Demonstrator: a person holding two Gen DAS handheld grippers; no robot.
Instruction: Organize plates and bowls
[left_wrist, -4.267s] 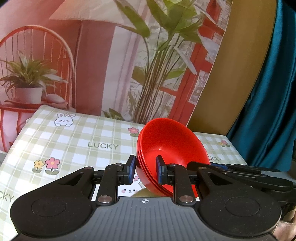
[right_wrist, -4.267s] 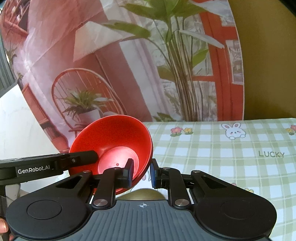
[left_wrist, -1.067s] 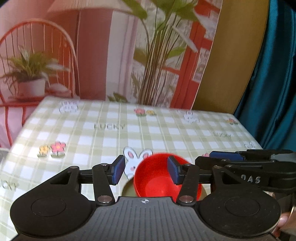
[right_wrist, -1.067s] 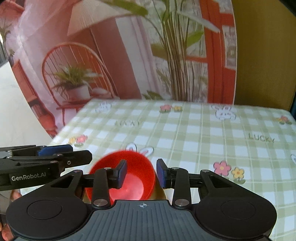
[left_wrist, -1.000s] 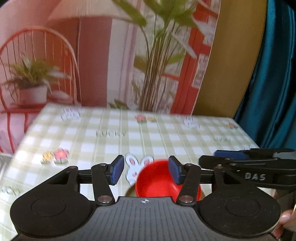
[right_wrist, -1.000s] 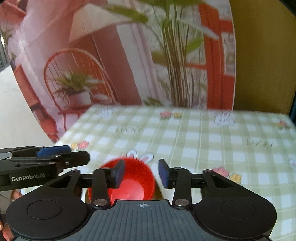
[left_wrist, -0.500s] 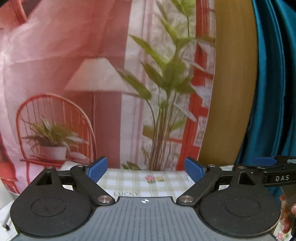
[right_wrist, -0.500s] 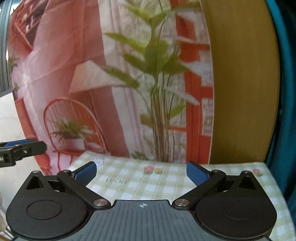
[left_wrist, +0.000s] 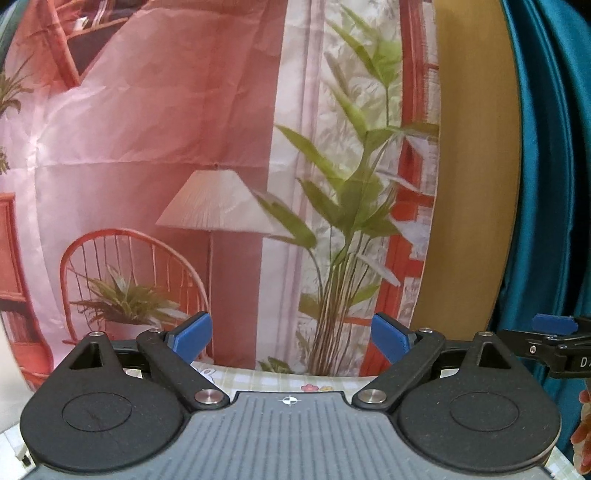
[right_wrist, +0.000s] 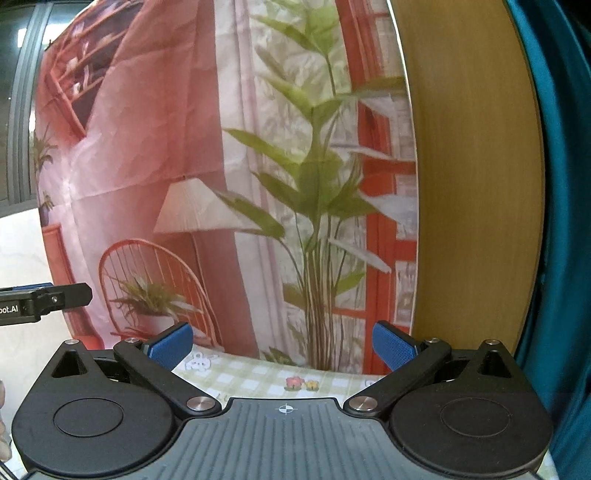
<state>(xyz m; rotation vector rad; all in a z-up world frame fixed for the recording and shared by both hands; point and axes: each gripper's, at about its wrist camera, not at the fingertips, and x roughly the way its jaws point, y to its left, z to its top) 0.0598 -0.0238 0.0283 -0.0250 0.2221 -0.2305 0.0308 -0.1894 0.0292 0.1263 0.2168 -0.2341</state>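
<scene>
Jaws: both pairs stand spread wide; we hold nothing in either.
Left gripper (left_wrist: 291, 338): our blue pads (left_wrist: 192, 336) are far apart, raised level with the far edge of the table and aimed at the backdrop.
Right gripper (right_wrist: 282, 345): we carry it the same way, its blue fingertips (right_wrist: 393, 347) splayed to either side, empty air between them.
Plates and bowls: we see none in either wrist view; where they sit we cannot tell.
Tablecloth (right_wrist: 251, 376): a thin strip of green-and-white check shows just past our fingers, with a printed bunny and small red and yellow flowers.
Each other: our right tool's tip pokes into the left wrist view at its right edge; our left tool's tip shows at the left edge of the right wrist view.
Backdrop (left_wrist: 147, 129): a creased printed cloth fills both views, showing a pink wall, a lampshade, a red wire chair with a potted plant, a tall leafy plant and a red window frame.
Beyond: a tan panel (right_wrist: 472, 166) beside the cloth, then a teal curtain (left_wrist: 546, 166) at the right.
</scene>
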